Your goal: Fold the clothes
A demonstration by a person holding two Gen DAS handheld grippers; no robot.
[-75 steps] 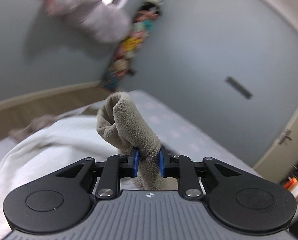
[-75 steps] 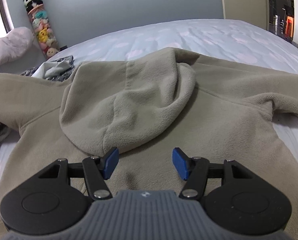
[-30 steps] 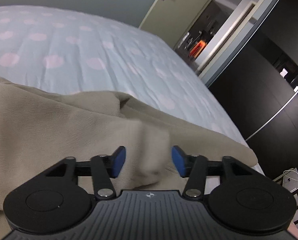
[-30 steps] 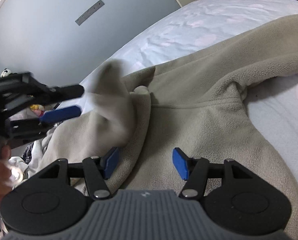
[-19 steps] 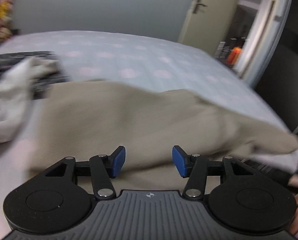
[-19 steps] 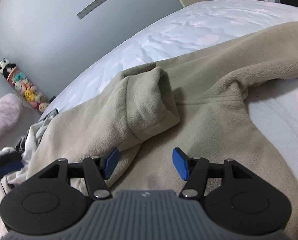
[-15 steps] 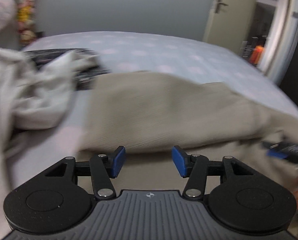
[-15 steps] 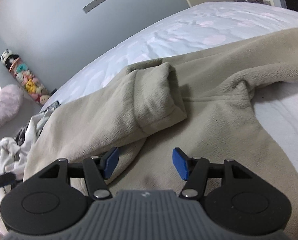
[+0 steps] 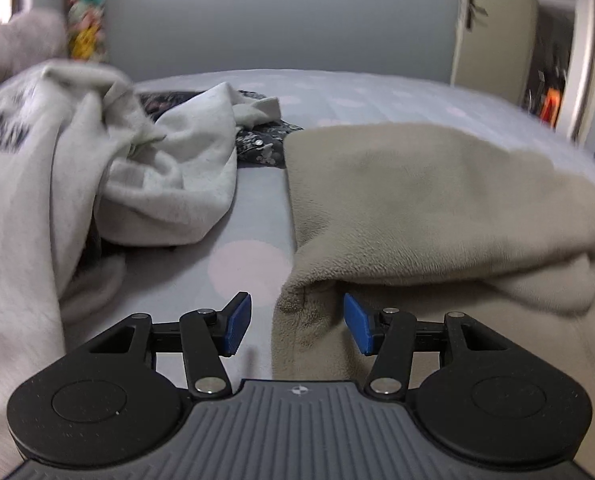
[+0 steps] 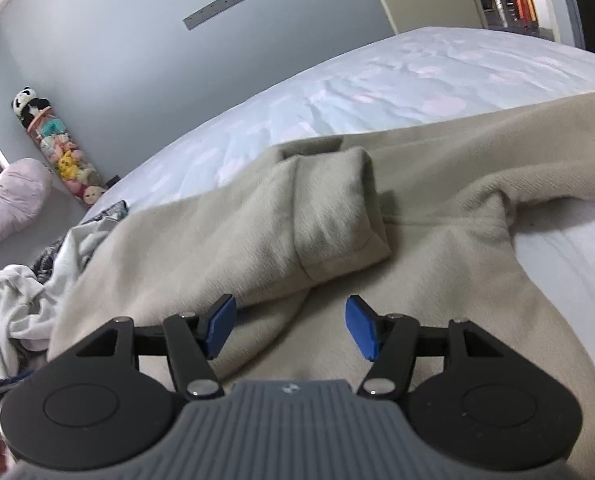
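Hoodie [image 10: 437, 300], beige fleece, lying spread on dotted bedsheet [image 10: 377, 92], sleeve [image 10: 329, 216] folded across body. We're holding left gripper [image 9: 297, 326] with jaws apart, straddling hoodie's edge; right gripper [image 10: 293, 328] jaws also apart, hovering over hoodie body. White garment pile [image 9: 157, 168] sitting beside hoodie.

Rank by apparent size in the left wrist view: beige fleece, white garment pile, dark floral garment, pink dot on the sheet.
1. beige fleece
2. white garment pile, close to it; nearness makes that unsure
3. dark floral garment and pink dot look alike
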